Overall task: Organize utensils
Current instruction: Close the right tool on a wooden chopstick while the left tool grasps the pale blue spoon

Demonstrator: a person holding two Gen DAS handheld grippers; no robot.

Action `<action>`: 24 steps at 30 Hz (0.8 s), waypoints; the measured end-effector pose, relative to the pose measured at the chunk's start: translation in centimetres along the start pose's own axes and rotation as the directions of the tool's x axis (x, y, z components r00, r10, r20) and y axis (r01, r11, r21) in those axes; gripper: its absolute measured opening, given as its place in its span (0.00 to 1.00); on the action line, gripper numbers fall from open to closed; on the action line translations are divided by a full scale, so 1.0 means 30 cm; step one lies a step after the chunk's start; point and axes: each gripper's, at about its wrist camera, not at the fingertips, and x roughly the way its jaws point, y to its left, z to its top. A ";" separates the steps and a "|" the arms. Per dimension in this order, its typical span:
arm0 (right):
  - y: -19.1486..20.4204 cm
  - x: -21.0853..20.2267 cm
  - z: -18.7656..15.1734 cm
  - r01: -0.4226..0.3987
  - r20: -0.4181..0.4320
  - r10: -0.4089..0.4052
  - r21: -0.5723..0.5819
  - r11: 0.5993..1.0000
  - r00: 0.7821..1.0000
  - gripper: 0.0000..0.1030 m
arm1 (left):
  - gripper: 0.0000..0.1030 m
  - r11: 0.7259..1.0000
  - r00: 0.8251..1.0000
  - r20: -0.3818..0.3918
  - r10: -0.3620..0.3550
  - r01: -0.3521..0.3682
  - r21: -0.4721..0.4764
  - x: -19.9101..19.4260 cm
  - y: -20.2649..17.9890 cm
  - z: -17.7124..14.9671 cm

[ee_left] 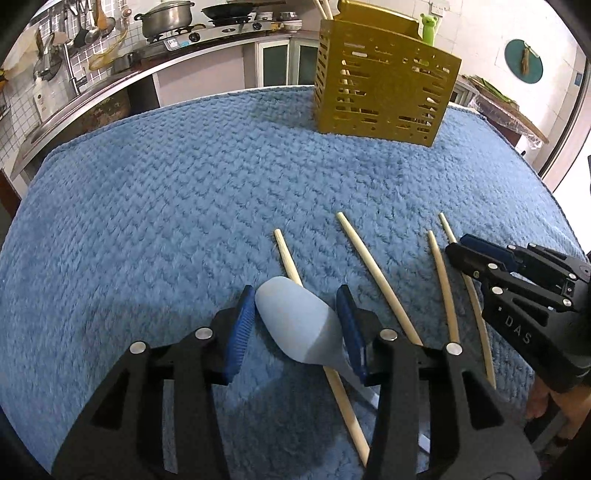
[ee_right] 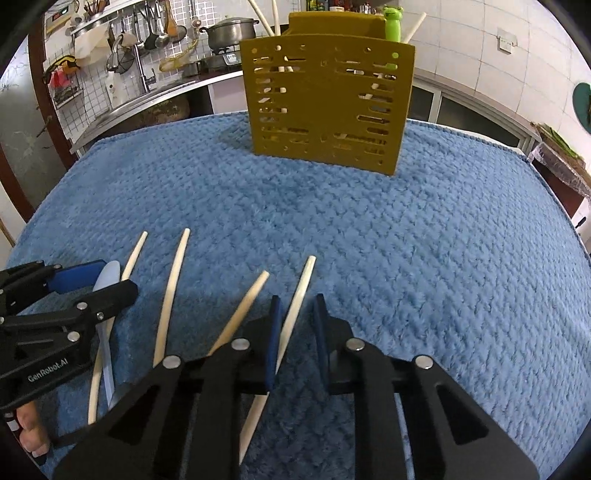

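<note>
A pale blue spoon [ee_left: 295,332] lies on the blue towel [ee_left: 166,221] across one wooden chopstick [ee_left: 288,258]. My left gripper [ee_left: 297,306] is open, its jaws on either side of the spoon's bowl. Three more chopsticks lie to the right, the nearest one [ee_left: 373,273] just beside my left gripper. My right gripper [ee_right: 297,314] is open around the rightmost chopstick [ee_right: 301,291], jaws close on either side. It shows at the right of the left wrist view [ee_left: 456,245]. The gold slotted utensil holder [ee_right: 325,99] stands at the back with chopsticks in it.
A green frog figure [ee_right: 392,22] stands behind the holder. A kitchen counter with a pot [ee_right: 229,31], stove and hanging tools runs behind the table. The towel's edges drop off left and right.
</note>
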 end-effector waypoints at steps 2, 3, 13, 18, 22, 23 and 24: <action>0.002 0.007 0.009 0.003 -0.004 -0.003 0.003 1.000 1.000 0.17 | 0.43 1.000 1.000 0.000 0.006 -0.006 0.018 0.010 -0.004 0.008; 0.000 0.011 0.015 0.001 -0.005 -0.001 0.011 1.000 1.000 0.17 | 0.43 1.000 1.000 0.002 0.010 -0.010 0.024 0.012 -0.003 0.011; -0.032 -0.007 0.017 -0.042 0.009 0.042 0.023 0.999 0.999 0.06 | 0.43 0.996 0.999 0.044 -0.005 0.001 0.092 -0.009 0.072 0.063; -0.040 -0.005 0.014 -0.048 0.008 0.048 0.030 0.998 0.999 0.06 | 0.43 0.991 0.999 0.041 -0.027 0.021 0.134 0.002 0.082 0.061; -0.048 -0.002 0.009 -0.052 0.008 0.052 0.036 0.998 0.999 0.06 | 0.43 0.987 0.998 0.044 -0.043 0.035 0.157 -0.007 0.084 0.060; -0.048 -0.002 0.010 -0.053 0.009 0.053 0.037 0.998 0.999 0.06 | 0.43 0.987 0.998 0.047 -0.043 0.035 0.157 -0.008 0.085 0.060; -0.051 -0.004 0.009 -0.054 0.010 0.054 0.038 0.998 0.999 0.06 | 0.43 0.987 0.998 0.048 -0.042 0.034 0.155 -0.007 0.085 0.060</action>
